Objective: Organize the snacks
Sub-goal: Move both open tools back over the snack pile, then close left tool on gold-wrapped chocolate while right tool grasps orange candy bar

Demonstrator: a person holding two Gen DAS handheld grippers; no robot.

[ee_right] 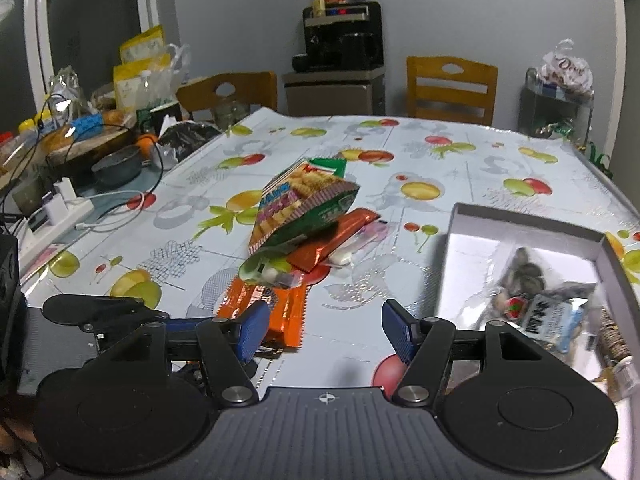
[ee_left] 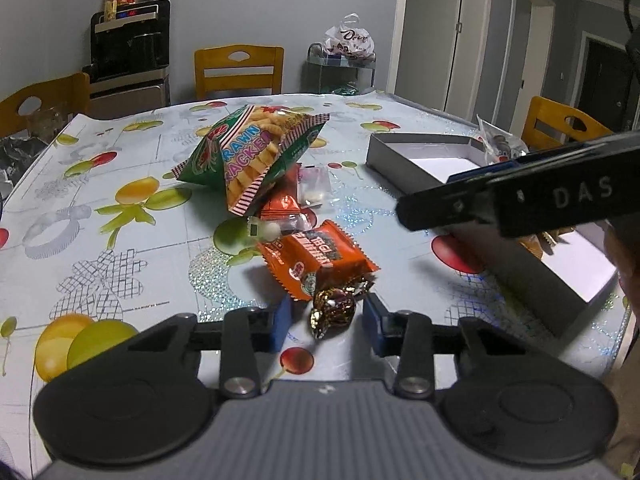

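A pile of snacks lies mid-table: a green prawn cracker bag (ee_left: 256, 156) on top, orange wafer packets (ee_left: 320, 256) below it, and a small clear packet (ee_left: 314, 184). A gold-foil candy (ee_left: 334, 310) lies between the open blue fingers of my left gripper (ee_left: 326, 324), untouched. My right gripper (ee_right: 324, 326) is open and empty, left of the grey box (ee_right: 532, 216), which holds several small snack packets (ee_right: 536, 300). The pile also shows in the right wrist view (ee_right: 304, 204). The right gripper's body (ee_left: 520, 204) crosses over the box (ee_left: 404, 152) in the left wrist view.
The table carries a fruit-print cloth (ee_left: 120, 200). Wooden chairs (ee_left: 239, 72) stand around it. A cluttered side surface with cables, a power strip (ee_right: 60, 216) and a bowl (ee_right: 116, 166) lies at the left. A black water dispenser (ee_right: 340, 36) stands against the far wall.
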